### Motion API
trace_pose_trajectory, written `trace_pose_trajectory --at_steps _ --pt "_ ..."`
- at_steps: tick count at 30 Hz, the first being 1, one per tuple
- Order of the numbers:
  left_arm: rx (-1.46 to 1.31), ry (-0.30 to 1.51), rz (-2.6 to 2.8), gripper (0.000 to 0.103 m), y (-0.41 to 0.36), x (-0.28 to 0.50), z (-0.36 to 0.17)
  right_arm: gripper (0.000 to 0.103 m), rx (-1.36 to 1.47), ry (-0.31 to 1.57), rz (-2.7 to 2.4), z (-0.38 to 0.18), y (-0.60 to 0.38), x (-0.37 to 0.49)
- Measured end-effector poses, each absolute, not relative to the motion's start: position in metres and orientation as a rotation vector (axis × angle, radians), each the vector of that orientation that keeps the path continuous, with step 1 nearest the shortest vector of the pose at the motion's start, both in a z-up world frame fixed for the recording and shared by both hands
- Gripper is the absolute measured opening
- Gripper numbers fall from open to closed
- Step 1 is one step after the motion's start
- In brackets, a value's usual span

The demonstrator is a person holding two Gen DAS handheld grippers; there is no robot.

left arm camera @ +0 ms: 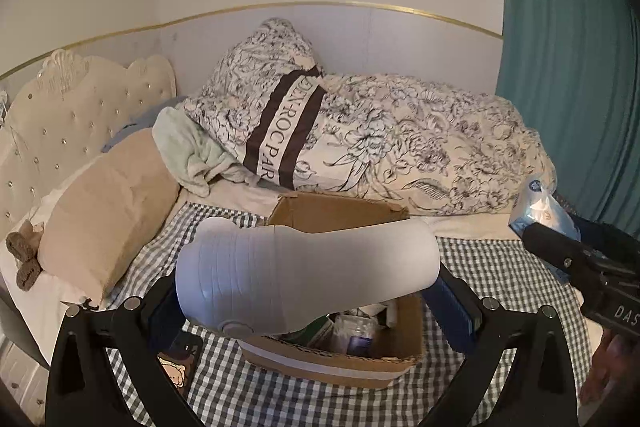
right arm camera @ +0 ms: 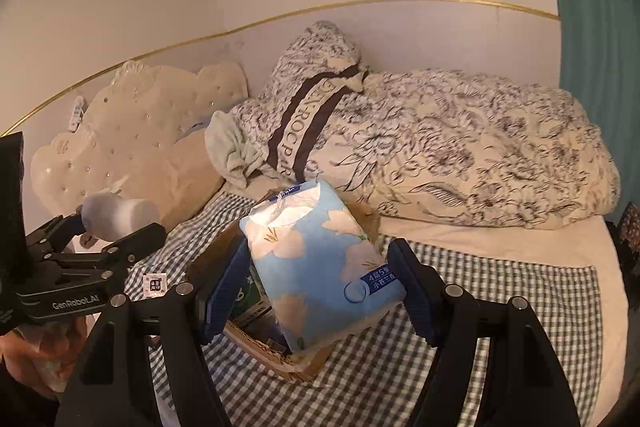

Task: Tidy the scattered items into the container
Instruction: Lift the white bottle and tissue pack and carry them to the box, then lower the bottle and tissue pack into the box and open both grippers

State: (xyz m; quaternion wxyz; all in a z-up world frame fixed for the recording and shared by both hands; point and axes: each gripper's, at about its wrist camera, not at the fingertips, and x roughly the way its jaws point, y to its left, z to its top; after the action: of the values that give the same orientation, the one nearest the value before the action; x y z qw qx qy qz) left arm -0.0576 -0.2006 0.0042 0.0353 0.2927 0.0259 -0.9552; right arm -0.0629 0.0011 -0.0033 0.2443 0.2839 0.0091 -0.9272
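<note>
A cardboard box [left arm camera: 336, 359], already holding several items, sits open on the checked sheet [right arm camera: 500, 291] of a bed. Above it, the left tool [left arm camera: 308, 291] clamps a pale grey bottle [left arm camera: 304, 267] lying sideways between its pads. Beside it, the right tool [right arm camera: 316, 279] grips a blue flowered tissue pack [right arm camera: 316, 263] over the box's near edge; a floral duvet [left arm camera: 420, 147] lies heaped behind.

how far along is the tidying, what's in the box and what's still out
Done: the cardboard box on the bed already holds several items, a jar among them. In hand: the left hand-held gripper grips a white bottle above the box, and the right hand-held gripper holds a blue floral tissue pack over it. Left: dropping both in, plus a small sachet lying on the checked sheet.
</note>
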Motion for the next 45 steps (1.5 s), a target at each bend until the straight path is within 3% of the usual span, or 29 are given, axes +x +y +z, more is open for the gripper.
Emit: trace_pose_trajectory --at_steps 24,41,43,45 --pt "1.187 0.037 -2.849 0.103 -0.233 -0.173 -0.11 0.071 1.011 0.062 -2.422 -0.102 -0.076 -0.177" --pt "1.317 -0.061 -2.815 0.103 -0.228 -0.205 -0.141 0.072 1.123 0.088 -2.385 -0.154 -0.1 -0.224" --pt "1.323 -0.072 -2.808 0.103 -0.227 -0.206 -0.142 0.077 1.119 0.073 -2.395 -0.153 -0.096 -0.224" --pt "1.332 -0.066 -2.8 0.103 -0.227 -0.206 -0.142 0.091 1.125 0.048 -2.402 -0.151 -0.093 -0.225"
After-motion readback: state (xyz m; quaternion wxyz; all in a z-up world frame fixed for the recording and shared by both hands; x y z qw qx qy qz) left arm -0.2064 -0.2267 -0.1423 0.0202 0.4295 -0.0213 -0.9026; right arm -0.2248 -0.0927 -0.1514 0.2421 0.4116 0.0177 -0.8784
